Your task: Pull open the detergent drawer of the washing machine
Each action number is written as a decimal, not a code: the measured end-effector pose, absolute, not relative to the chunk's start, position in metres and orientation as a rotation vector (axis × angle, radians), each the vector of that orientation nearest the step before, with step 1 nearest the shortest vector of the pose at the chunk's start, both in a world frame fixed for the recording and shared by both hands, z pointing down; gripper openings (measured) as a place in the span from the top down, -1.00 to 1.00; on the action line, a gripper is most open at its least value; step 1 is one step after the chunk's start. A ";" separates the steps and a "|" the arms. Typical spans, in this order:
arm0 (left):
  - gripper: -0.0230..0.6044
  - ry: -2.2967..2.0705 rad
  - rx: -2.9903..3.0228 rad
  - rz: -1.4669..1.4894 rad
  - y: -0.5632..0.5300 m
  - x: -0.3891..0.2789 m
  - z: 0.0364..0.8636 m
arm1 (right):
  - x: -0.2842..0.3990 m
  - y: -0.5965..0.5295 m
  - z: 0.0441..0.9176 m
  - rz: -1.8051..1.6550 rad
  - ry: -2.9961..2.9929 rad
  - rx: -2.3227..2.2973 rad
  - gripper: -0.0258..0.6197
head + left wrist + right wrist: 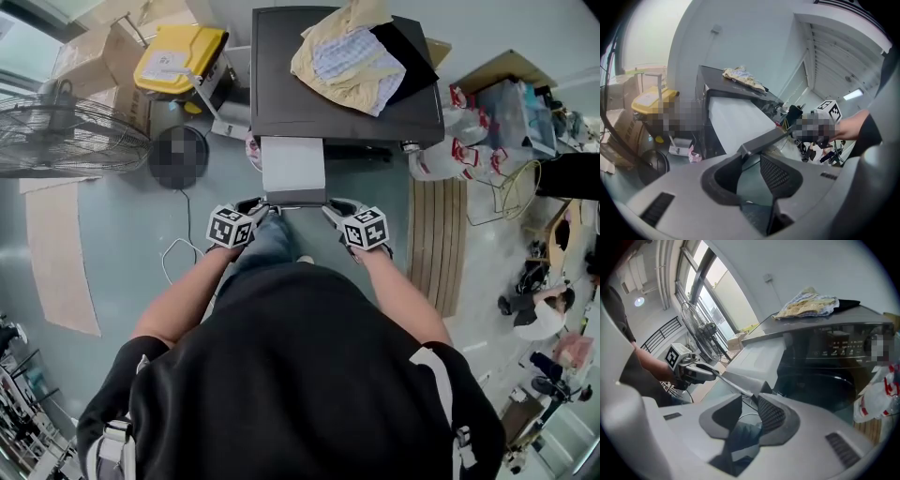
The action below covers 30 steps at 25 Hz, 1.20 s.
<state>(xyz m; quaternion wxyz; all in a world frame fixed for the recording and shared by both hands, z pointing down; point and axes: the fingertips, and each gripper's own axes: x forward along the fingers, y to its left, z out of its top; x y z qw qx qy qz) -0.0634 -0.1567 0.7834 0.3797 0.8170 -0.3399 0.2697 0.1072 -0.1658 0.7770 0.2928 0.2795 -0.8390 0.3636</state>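
1. Left tongs (751,158): jaws narrow, tips nipping the left end of the detergent drawer (292,164) at its front panel (766,139). There's a small gap behind the tips with nothing else in it.
2. Right tongs (750,398): same, narrow, tips pinching the panel's right end. Jeans show through the gap below.
3. Why: likely one grip per end, so the pull runs straight and the drawer doesn't skew in its slot. Both tongs slant down toward the machine, and the person stands square in front.
4. Drawer vs tongs: it spans between the two, with the front panel touching both. The white tray runs away from them, back into the washing machine (281,84), left of the control panel. It looks well out already, so the task is near done by my read.
5. Outward: a pile of clothes (352,52) lies on the machine top, well apart from the drawer. The round door (820,380) is below and right of it. A fan (66,136) and a yellow box (178,56) are off to the left.
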 end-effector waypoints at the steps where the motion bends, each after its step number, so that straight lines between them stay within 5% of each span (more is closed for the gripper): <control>1: 0.53 -0.865 2.086 0.692 -0.154 -0.063 0.784 | 0.107 -0.163 0.777 0.968 -2.234 0.742 0.59; 30: 0.50 -0.795 2.077 0.752 -0.127 -0.058 0.799 | 0.111 -0.136 0.796 0.981 -2.192 0.693 0.54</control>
